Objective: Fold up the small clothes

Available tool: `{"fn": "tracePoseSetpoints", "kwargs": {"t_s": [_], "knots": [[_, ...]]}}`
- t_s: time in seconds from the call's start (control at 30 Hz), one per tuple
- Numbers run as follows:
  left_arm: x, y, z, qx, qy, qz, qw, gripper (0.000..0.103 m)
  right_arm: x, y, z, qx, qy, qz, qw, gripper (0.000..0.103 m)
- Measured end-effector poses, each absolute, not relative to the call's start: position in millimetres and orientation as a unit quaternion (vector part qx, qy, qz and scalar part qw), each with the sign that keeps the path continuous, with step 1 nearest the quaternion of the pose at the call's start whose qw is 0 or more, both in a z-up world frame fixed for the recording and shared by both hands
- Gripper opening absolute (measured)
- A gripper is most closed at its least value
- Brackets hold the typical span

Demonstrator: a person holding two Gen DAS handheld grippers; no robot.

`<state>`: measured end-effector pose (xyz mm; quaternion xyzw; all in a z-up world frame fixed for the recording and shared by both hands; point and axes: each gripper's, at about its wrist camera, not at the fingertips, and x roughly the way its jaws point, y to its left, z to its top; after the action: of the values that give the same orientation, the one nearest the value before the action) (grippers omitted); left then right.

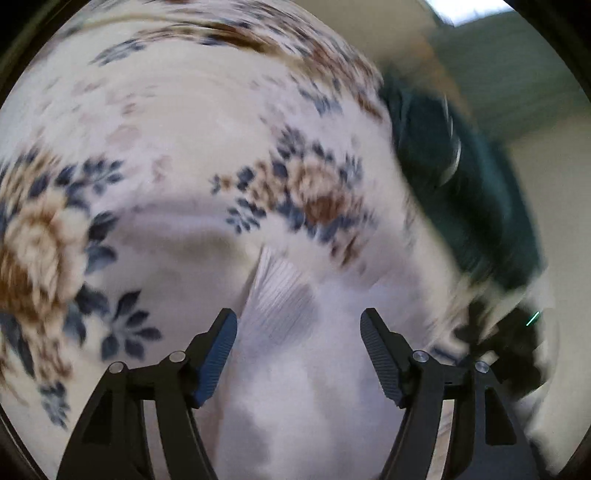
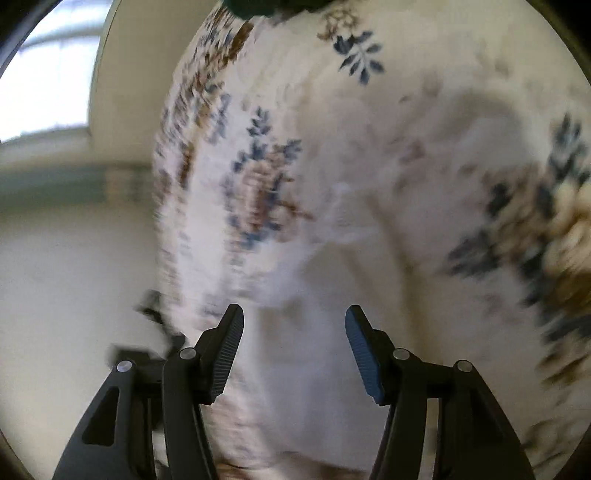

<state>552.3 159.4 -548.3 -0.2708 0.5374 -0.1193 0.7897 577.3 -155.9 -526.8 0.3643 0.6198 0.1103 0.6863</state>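
Note:
A small white ribbed garment (image 1: 280, 306) lies on a floral sheet (image 1: 184, 122), its folded edge just ahead of my left gripper (image 1: 298, 319). The left gripper is open and empty, jaws wide apart above the white cloth. In the right wrist view the same white cloth (image 2: 295, 354) lies under and ahead of my right gripper (image 2: 294, 315), which is also open and empty. The floral sheet (image 2: 369, 147) fills most of that view. Both views are motion-blurred.
A dark green cloth (image 1: 461, 177) lies at the sheet's right edge in the left wrist view and shows at the top of the right wrist view (image 2: 258, 7). The other gripper's black body (image 1: 509, 347) is at the right. A pale wall (image 2: 74, 277) and a window (image 2: 44, 81) are at left.

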Motion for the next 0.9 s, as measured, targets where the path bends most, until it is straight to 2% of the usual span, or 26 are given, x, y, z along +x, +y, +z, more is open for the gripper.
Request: {"fn": "tracePoseSetpoints", "kwargs": {"t_s": [0.07, 0.1, 0.13, 0.17, 0.2, 0.23, 0.5, 0.67, 0.77, 0.83, 0.87, 0.9], "knots": [[556.7, 139.7, -556.4, -0.22, 0.554, -0.132, 0.792, 0.065, 580.4, -151.6, -534.0, 0.329, 0.632, 0.114, 0.692, 0.06], [561.0, 129.0, -561.8, -0.196, 0.562, -0.137, 0.792, 0.052, 577.6, -150.6, -538.0, 0.315, 0.637, 0.118, 0.693, 0.06], [564.0, 121.2, -567.0, -0.18, 0.569, -0.14, 0.79, 0.024, 576.8, -148.6, -539.1, 0.303, 0.638, 0.124, 0.697, 0.057], [566.5, 116.9, -572.0, -0.17, 0.577, -0.14, 0.787, 0.013, 574.9, -145.7, -540.1, 0.285, 0.635, 0.128, 0.707, 0.047], [568.5, 115.4, -575.4, -0.168, 0.578, -0.139, 0.787, 0.009, 576.6, -138.2, -540.8, 0.247, 0.637, 0.126, 0.72, 0.005], [567.5, 116.8, -575.2, -0.173, 0.574, -0.141, 0.788, 0.008, 579.6, -133.2, -542.0, 0.229, 0.636, 0.122, 0.727, 0.005], [565.6, 163.9, -529.5, -0.218, 0.514, -0.112, 0.822, 0.007, 591.4, -146.4, -513.0, 0.234, 0.588, 0.093, 0.769, 0.004], [578.9, 166.6, -552.4, -0.207, 0.54, -0.091, 0.811, 0.007, 611.5, -147.6, -525.1, 0.224, 0.6, 0.053, 0.766, 0.004], [579.3, 161.6, -567.1, -0.224, 0.567, -0.096, 0.787, 0.014, 617.4, -141.3, -546.5, 0.221, 0.627, 0.048, 0.746, 0.004], [571.5, 162.2, -567.0, -0.236, 0.574, -0.09, 0.779, 0.044, 616.5, -138.9, -554.3, 0.221, 0.648, 0.055, 0.727, 0.008], [561.5, 164.2, -562.6, -0.251, 0.566, -0.091, 0.78, 0.047, 614.5, -139.4, -555.5, 0.229, 0.655, 0.06, 0.717, 0.012], [553.4, 165.4, -559.0, -0.264, 0.559, -0.098, 0.78, 0.048, 606.9, -143.9, -551.5, 0.24, 0.655, 0.065, 0.713, 0.024]]}}
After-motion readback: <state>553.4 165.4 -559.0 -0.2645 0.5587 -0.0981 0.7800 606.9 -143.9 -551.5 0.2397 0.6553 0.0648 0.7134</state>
